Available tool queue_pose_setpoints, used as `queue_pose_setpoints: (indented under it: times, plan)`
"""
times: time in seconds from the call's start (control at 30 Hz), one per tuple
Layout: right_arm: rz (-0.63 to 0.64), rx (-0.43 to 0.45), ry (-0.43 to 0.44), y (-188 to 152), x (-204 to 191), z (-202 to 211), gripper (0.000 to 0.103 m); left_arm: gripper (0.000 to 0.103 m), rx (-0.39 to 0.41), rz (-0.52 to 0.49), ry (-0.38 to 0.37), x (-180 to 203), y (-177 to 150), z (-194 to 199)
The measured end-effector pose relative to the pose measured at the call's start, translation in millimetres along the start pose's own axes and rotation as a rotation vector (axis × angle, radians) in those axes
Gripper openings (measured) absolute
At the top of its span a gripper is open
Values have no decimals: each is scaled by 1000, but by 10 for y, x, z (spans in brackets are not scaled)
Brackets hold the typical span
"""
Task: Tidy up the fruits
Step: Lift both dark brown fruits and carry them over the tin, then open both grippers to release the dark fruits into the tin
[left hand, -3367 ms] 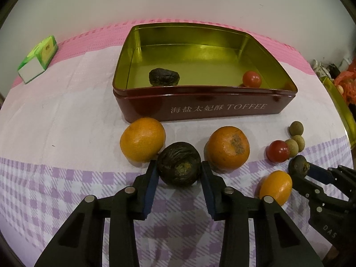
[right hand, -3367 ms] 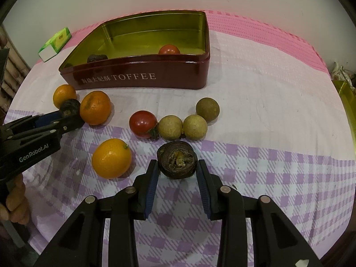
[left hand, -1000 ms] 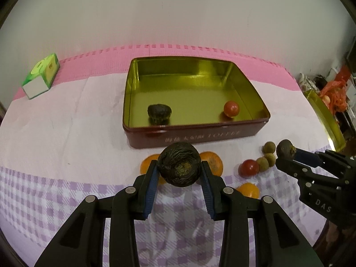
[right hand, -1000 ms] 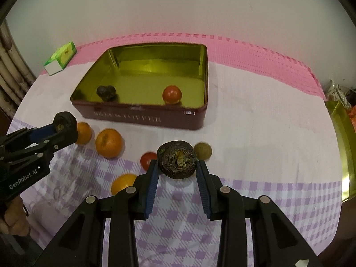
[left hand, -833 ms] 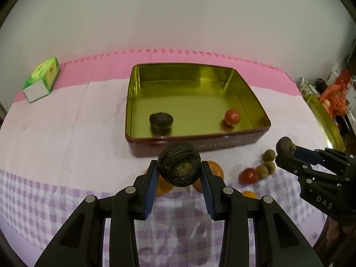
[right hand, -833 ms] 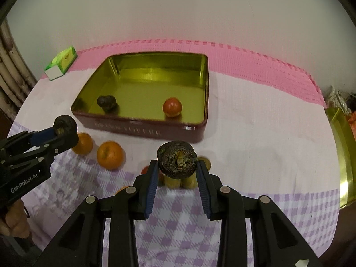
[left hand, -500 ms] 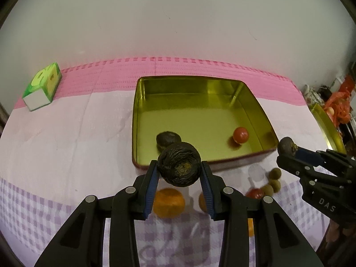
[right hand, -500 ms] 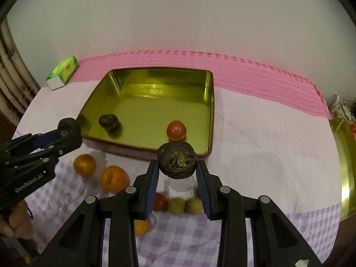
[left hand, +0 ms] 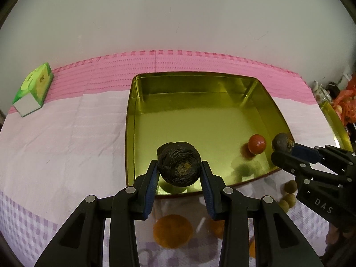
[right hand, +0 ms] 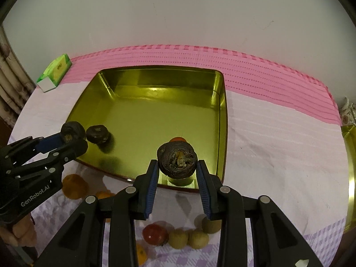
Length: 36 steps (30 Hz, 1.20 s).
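My left gripper [left hand: 179,173] is shut on a dark wrinkled fruit [left hand: 178,166] and holds it over the near left part of the gold-lined tin [left hand: 200,75]. My right gripper [right hand: 177,170] is shut on a second dark wrinkled fruit [right hand: 177,159], above the tin's [right hand: 155,71] near right corner. A third dark fruit [right hand: 98,134] and a red tomato [left hand: 257,144] lie in the tin. In the right wrist view the left gripper [right hand: 71,133] hangs at the left, next to the third dark fruit. In the left wrist view the right gripper [left hand: 282,144] is at the right.
Oranges [left hand: 173,231] [right hand: 74,185], a red tomato [right hand: 155,234] and small tan fruits [right hand: 198,239] lie on the checked cloth in front of the tin. A green box [left hand: 33,90] sits at the far left. A gold lid edge [right hand: 349,178] shows at far right.
Both grippers lifted their dark fruits off the cloth and moved forward, from in front of the tin to above its near edge.
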State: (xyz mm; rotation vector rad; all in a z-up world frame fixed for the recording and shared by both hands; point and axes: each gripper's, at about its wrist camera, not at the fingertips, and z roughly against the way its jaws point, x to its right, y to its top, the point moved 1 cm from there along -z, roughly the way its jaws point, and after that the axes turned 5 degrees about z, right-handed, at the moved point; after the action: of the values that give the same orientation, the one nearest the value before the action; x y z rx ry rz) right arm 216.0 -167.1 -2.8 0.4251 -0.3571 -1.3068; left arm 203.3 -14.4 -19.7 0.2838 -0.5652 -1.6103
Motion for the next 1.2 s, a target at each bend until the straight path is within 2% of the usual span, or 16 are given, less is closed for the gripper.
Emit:
queue_pose_setpoints:
  times: [0.47,0.97,1.07,1.13,1.2]
  plan:
    - [-2,-37,-3,49,72,-229,32,38,-23,-8,9,26,51,-195]
    - [3,-35,-4,34,61,-196,33,39,-41,9,14,13,20,-214]
    - [2,-34,-7,42,47,-189,36,40,-43,12,21,7,25,-210]
    - [3,-32,-12,45,44,-183,45,42,-44,11,28,4,22,-204]
    - [8,-28,-11,46,36,-170,47,46,-45,12,32,-3,23,-203]
